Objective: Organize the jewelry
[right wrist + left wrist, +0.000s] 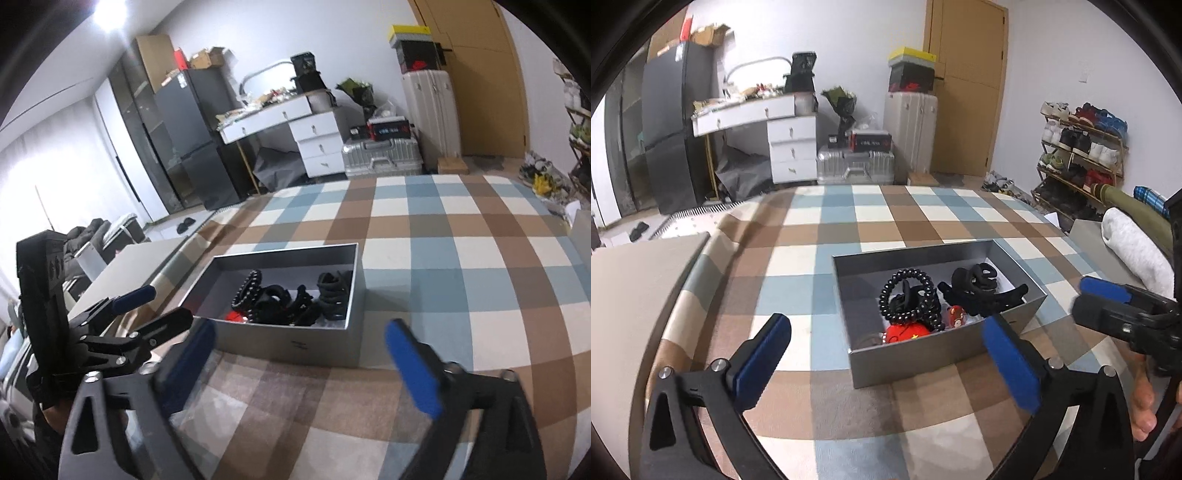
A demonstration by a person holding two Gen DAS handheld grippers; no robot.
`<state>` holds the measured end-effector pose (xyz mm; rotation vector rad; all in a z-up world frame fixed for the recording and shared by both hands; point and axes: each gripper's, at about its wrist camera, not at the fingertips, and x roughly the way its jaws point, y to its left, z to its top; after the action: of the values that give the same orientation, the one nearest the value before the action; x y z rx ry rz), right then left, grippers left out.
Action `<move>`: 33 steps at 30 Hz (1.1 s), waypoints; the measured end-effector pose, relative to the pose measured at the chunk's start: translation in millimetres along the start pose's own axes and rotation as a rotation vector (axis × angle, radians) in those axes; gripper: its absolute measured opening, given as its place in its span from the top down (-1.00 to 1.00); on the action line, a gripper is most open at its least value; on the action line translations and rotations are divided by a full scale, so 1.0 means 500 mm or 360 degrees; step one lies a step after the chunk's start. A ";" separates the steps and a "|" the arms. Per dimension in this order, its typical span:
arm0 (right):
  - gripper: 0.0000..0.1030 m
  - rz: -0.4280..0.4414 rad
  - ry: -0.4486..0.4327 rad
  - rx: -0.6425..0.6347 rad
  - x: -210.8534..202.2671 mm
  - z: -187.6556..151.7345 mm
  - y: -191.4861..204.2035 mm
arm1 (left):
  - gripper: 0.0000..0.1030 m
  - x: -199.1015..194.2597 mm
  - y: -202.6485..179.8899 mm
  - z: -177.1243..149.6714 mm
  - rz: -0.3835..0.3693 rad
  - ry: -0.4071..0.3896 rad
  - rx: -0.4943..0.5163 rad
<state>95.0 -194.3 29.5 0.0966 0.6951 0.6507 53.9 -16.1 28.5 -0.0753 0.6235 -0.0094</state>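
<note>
A grey open box [912, 356] sits on the checked tablecloth; it also shows in the right wrist view [295, 343]. Inside lie a black spiral hair tie [908, 295], a black claw clip [979, 288], a red round item [905, 330] and a small red figure [956, 317]. In the right wrist view the black pieces [288, 299] are piled together. My left gripper [886, 354] is open and empty, just in front of the box. My right gripper [299, 354] is open and empty, also before the box; it shows at the right of the left view [1108, 299].
A grey flat board [631, 280] lies at the table's left edge. A rolled white towel [1130, 247] and a green roll [1126, 203] lie at the right. Beyond the table stand drawers, suitcases and a shoe rack [1082, 155].
</note>
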 end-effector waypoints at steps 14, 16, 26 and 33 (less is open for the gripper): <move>-1.00 -0.0049 -0.0124 -0.0209 -0.008 -0.043 0.020 | -0.97 0.003 0.004 -0.027 0.0028 -0.0131 0.0034; -1.00 -0.0049 -0.0145 -0.0211 -0.010 -0.047 0.018 | -0.97 0.005 0.001 -0.031 0.0049 -0.0142 0.0052; -1.00 -0.0041 -0.0229 -0.0220 -0.018 -0.060 0.011 | -0.97 -0.004 -0.004 -0.040 0.0034 -0.0176 0.0073; -1.00 -0.0031 -0.0247 -0.0217 -0.021 -0.067 0.009 | -0.97 -0.005 -0.006 -0.040 0.0028 -0.0176 0.0076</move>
<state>65.6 -201.0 11.2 0.0141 0.5002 0.6630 40.2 -20.2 13.8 -0.0236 0.5131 -0.0029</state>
